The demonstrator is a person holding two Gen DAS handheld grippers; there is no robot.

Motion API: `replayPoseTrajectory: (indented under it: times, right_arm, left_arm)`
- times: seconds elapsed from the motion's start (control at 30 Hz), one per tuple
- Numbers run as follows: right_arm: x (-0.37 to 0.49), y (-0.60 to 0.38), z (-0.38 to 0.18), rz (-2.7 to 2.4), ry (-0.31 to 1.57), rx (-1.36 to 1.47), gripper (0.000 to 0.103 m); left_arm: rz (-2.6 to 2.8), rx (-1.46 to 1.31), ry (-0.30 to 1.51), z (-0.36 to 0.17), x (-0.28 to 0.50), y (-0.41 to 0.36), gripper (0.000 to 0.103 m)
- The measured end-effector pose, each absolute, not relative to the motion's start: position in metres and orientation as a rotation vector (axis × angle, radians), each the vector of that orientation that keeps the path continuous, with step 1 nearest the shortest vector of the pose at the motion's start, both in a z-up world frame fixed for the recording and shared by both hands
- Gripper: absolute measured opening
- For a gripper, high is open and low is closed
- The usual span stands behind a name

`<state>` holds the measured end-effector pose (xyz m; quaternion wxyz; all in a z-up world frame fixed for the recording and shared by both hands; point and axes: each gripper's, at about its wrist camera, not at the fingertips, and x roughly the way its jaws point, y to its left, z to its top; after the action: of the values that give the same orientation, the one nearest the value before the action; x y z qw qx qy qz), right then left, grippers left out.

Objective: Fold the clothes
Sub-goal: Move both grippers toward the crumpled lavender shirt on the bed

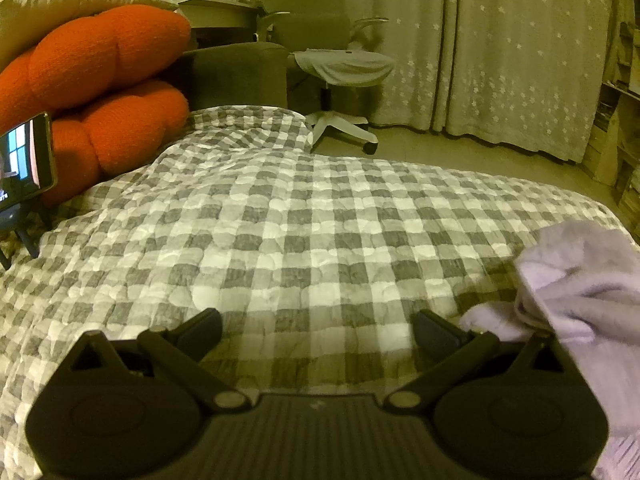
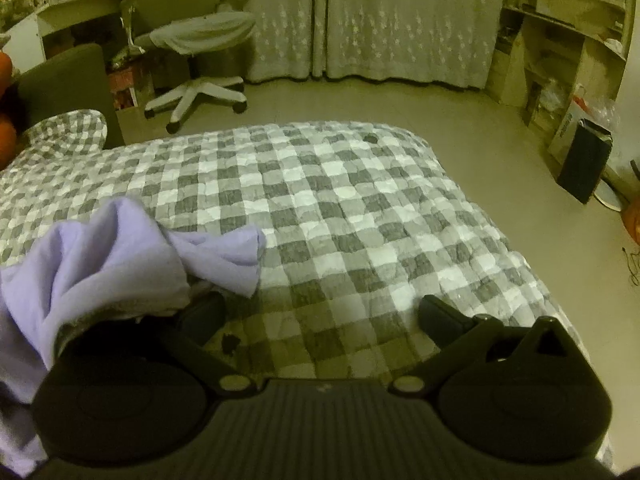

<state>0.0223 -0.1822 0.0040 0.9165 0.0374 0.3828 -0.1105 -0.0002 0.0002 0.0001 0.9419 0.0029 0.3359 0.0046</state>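
Note:
A crumpled lilac garment (image 1: 580,280) lies bunched on the grey-and-white checked bed cover (image 1: 280,220), at the right edge of the left wrist view. It also shows in the right wrist view (image 2: 112,252), at the left, draped over that gripper's left side. My left gripper (image 1: 318,330) is open and empty above the cover, with the garment just beyond its right finger. My right gripper (image 2: 320,316) is open with nothing between its fingers. The garment partly hides its left finger (image 2: 202,314).
Orange cushions (image 1: 104,92) and a phone on a small tripod (image 1: 24,164) stand at the bed's left. A white office chair (image 2: 200,52) with a cloth on it, star-patterned curtains (image 2: 360,20), shelves (image 2: 560,40) and a dark bag (image 2: 584,160) stand on the floor beyond the bed.

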Motion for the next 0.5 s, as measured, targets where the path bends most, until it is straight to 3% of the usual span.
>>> replayPoseTrajectory:
  times: [0.23, 0.5]
  right_arm:
    - [0.027, -0.179, 0.002, -0.223, 0.81, 0.115, 0.103]
    - [0.018, -0.162, 0.02, -0.172, 0.842, 0.093, 0.103]
  left_arm:
    - [-0.061, -0.01, 0.659, 0.006, -0.024, 0.009, 0.103]
    - [-0.076, 0.025, 0.75, 0.022, -0.041, 0.01, 0.103]
